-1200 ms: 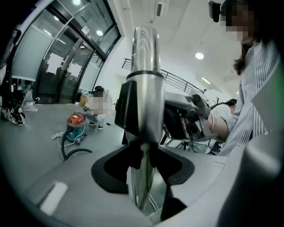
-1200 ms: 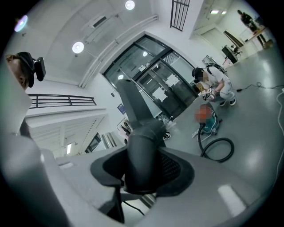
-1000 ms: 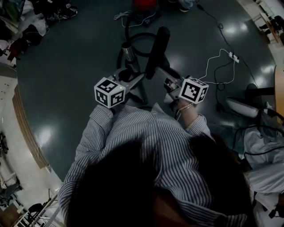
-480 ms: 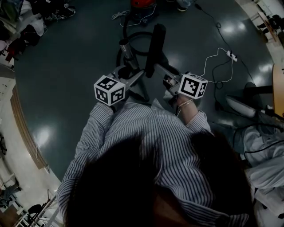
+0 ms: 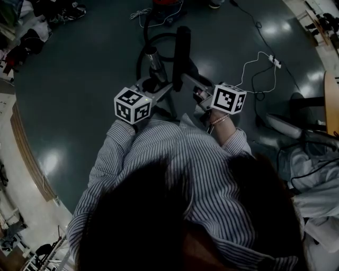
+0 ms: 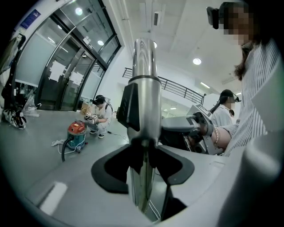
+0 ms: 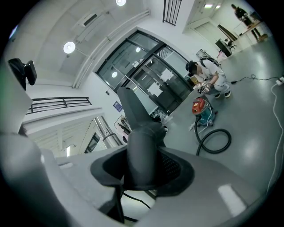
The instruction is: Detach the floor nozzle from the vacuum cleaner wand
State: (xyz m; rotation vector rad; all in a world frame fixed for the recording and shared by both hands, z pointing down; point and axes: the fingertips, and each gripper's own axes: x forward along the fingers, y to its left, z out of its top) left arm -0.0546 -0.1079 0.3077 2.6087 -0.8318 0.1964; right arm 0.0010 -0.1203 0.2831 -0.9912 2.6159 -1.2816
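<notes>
In the head view my left gripper (image 5: pixel 157 89) is shut on the chrome wand (image 5: pixel 152 59), whose end stands upright. Just to its right, my right gripper (image 5: pixel 186 80) is shut on the neck of the black floor nozzle (image 5: pixel 181 48). Wand and nozzle stand side by side and look apart. The left gripper view has the wand (image 6: pixel 144 88) running up between my left gripper's (image 6: pixel 143 153) jaws, the nozzle (image 6: pixel 128 106) close behind it. The right gripper view shows the nozzle's neck (image 7: pixel 142 146) pressed in my right gripper (image 7: pixel 144 174), with the wand (image 7: pixel 106 132) behind to the left.
A red canister vacuum (image 5: pixel 169 4) with a looped black hose (image 5: pixel 144 48) sits on the dark floor ahead. A white cable and power strip (image 5: pixel 274 62) lie to the right. A crouching person (image 7: pixel 208 77) is beside the canister (image 7: pixel 202 111). Clutter lines the left and right edges.
The picture has shifted slightly, so wand and nozzle sit a little higher and the nozzle looks more upright. Both grips are unchanged.
</notes>
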